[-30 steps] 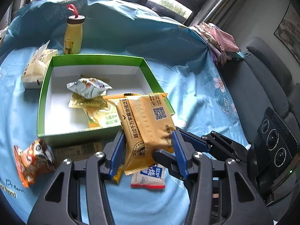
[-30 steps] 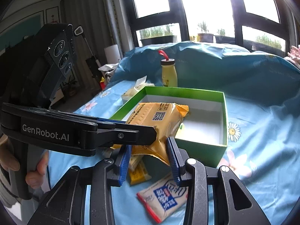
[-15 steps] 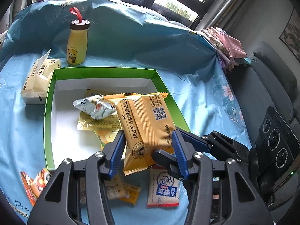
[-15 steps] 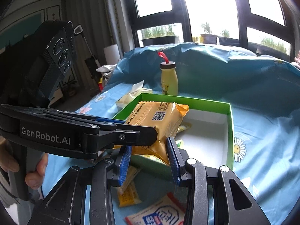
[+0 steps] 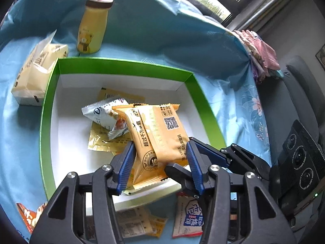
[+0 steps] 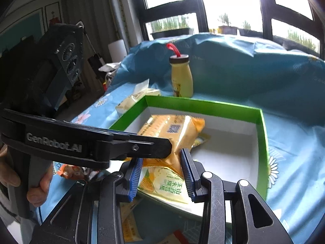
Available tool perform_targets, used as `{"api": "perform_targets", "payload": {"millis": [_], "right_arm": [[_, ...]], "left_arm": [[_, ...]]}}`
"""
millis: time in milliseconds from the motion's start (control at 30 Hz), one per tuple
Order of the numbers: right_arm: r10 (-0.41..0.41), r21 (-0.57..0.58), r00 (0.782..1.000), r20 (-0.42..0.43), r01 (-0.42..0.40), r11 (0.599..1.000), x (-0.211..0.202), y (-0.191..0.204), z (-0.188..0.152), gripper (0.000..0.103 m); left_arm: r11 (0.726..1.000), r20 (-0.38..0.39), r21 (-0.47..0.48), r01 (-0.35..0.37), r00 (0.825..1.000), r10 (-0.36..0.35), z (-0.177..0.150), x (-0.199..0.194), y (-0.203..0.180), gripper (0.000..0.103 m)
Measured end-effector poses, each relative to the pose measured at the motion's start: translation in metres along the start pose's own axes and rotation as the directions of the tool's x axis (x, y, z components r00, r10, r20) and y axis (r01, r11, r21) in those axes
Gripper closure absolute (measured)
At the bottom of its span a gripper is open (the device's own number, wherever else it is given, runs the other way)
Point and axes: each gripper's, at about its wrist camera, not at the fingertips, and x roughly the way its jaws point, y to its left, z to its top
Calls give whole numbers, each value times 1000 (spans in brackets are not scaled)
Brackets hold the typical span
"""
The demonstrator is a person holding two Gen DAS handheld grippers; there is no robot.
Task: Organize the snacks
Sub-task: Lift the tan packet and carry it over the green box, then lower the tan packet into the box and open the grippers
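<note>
Both grippers are clamped on one orange packet (image 5: 160,140), held over the green box (image 5: 130,66) near its front edge. The left gripper (image 5: 160,162) pinches the packet's lower part between its blue pads, and the right gripper (image 6: 160,174) grips a crumpled corner of the same packet (image 6: 172,128) from the side. A hand (image 6: 12,181) is wrapped round the handle of the left gripper in the right wrist view.

Inside the box, on its white floor, lie a silver-white packet (image 5: 105,116), some flat gold sachets (image 5: 101,140) and a yellow-green corn packet (image 6: 166,185), all towards the front half. The back half of the box is bare.

The box sits on a blue flowered cloth (image 5: 24,142). Behind its back left corner stands a yellow bottle (image 5: 92,31) with a red loop, and a tissue pack (image 5: 34,73) lies against the box's left side. In front of the box, on the cloth, lie a red and white sachet (image 5: 189,217), a pale packet (image 5: 138,223) and an orange bag (image 5: 30,217).
</note>
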Motion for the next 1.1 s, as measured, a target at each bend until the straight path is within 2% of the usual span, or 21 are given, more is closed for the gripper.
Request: {"api": "perform_targets", "payload": {"millis": [433, 900, 1100], "right_arm": [[-26, 5, 997, -79, 26, 1000, 27, -6, -7, 63], [-43, 25, 994, -105, 46, 999, 34, -8, -9, 63], [-58, 30, 993, -99, 61, 998, 29, -8, -11, 63]], "left_arm": [[998, -33, 14, -55, 998, 56, -1, 23, 6, 53], [993, -30, 51, -105, 994, 107, -3, 26, 2, 53], [988, -9, 68, -141, 990, 141, -5, 22, -1, 48]]}}
